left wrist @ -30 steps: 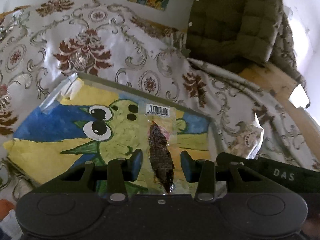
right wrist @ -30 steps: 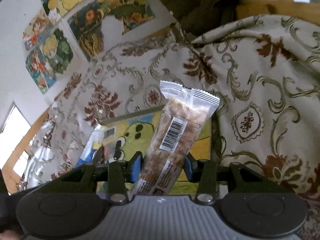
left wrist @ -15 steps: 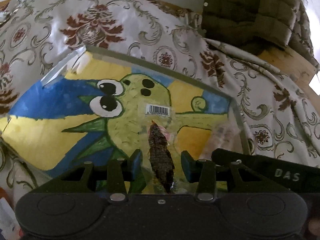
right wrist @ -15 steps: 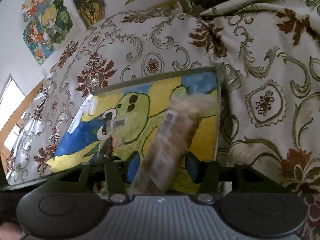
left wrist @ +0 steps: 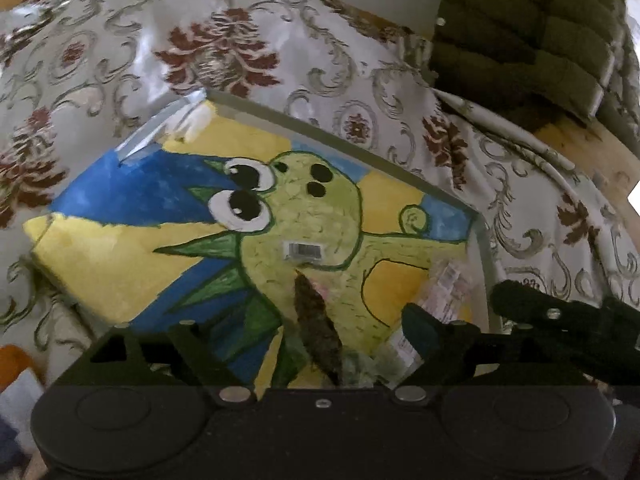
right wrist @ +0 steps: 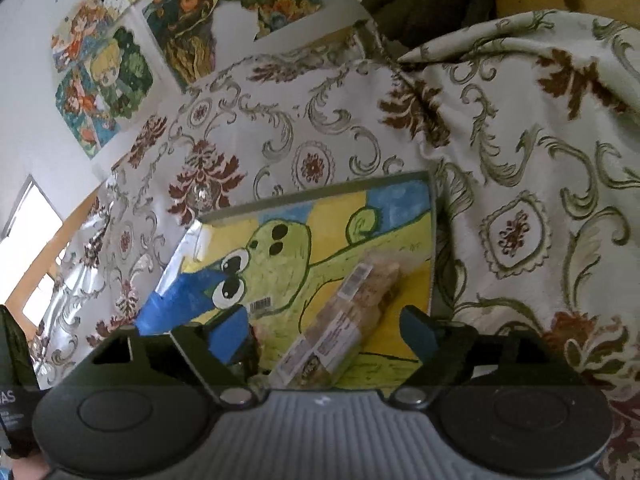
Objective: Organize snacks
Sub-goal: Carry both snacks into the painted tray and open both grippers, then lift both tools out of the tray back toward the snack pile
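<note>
**Clerk:** Item one, dried-snack pouch (left wrist: 316, 320). Clear wrapper, dark strip inside, barcode label at its far end. Location: lying on the painted tray (left wrist: 486, 256), over the green cartoon creature's body.

**Checker:** Position against the left tool (left wrist: 304, 340)?

**Clerk:** Straight ahead of it, between the two fingers, long axis running nearly along the tool's pointing line, leaning slightly left at the far end. Jaws are opening; the pads stand clear on both sides, nothing pinched. Entered as released.

**Checker:** Item two?

**Clerk:** Cereal bar (right wrist: 344, 328), clear wrapper with white printed labels. Location: same tray, right-hand part, near the right rim. Long axis slants from near-left to far-right in the right wrist view.

**Checker:** And the right tool (right wrist: 324, 334)?

**Clerk:** The bar's near end lies between its fingers. Jaws opening here too; blue pads well off the wrapper on each side. Entered as let go.

**Checker:** Which tool sits nearer which item?

**Clerk:** Left tool to the pouch, right tool to the bar. The two tools sit close; the right one shows as a dark shape at the right of the left wrist view, just beside the tray's right rim.

**Checker:** Support?

**Clerk:** The tray rests on a floral cloth (left wrist: 224, 52); whether a desk lies under it I cannot tell.

**Checker:** Deciding relation for the coming move?

**Clerk:** My judgement: both items lie directly forward on each tool's line, so drawing back along that line should clear them without dragging.
</note>
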Motion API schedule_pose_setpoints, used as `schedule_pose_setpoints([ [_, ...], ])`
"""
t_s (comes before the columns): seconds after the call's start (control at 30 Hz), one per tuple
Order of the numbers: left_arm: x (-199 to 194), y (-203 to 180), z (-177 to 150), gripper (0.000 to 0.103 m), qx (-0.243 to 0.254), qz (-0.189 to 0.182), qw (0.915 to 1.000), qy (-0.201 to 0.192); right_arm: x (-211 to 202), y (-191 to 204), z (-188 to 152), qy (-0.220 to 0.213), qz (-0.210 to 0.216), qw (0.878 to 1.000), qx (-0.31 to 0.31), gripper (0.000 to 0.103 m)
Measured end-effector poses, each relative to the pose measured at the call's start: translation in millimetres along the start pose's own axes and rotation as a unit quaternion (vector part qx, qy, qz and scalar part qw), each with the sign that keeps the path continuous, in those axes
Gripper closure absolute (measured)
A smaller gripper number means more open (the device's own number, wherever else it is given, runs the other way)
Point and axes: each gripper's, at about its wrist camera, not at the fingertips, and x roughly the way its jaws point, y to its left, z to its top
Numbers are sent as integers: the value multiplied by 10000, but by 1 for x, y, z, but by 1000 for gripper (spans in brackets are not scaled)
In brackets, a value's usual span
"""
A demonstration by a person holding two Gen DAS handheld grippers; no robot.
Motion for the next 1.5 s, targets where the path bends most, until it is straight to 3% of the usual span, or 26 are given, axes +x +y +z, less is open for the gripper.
schedule_pose_setpoints([
  [0.2, -50, 3, 1, 1, -344, 117, 9983, -456, -38, 2, 2, -444, 133, 9988, 168, 7],
  [0.5, -140, -9, -16, 1, 112, 402, 9924, -1162, -103, 21, -2, -1164, 150, 9926, -308, 0],
  [0.73, -199, -11, -59, 1, 535, 669, 9822, -1672, -146, 36, -50, -1588, -8, 9843, -766, 0],
  [0.97, -240, 1, -102, 1, 585, 887, 9783, -1778, -182, 62, -93, -1755, -33, 9751, -1353, 0],
  [1.23, -273, 17, -134, 1, 632, 968, 9782, -1724, -218, 71, -120, -1988, -33, 9718, -1269, 0],
  [1.5, -290, 29, -162, 1, 877, 1017, 9782, -1584, -235, 74, -146, -1719, -198, 9785, -1123, 0],
])
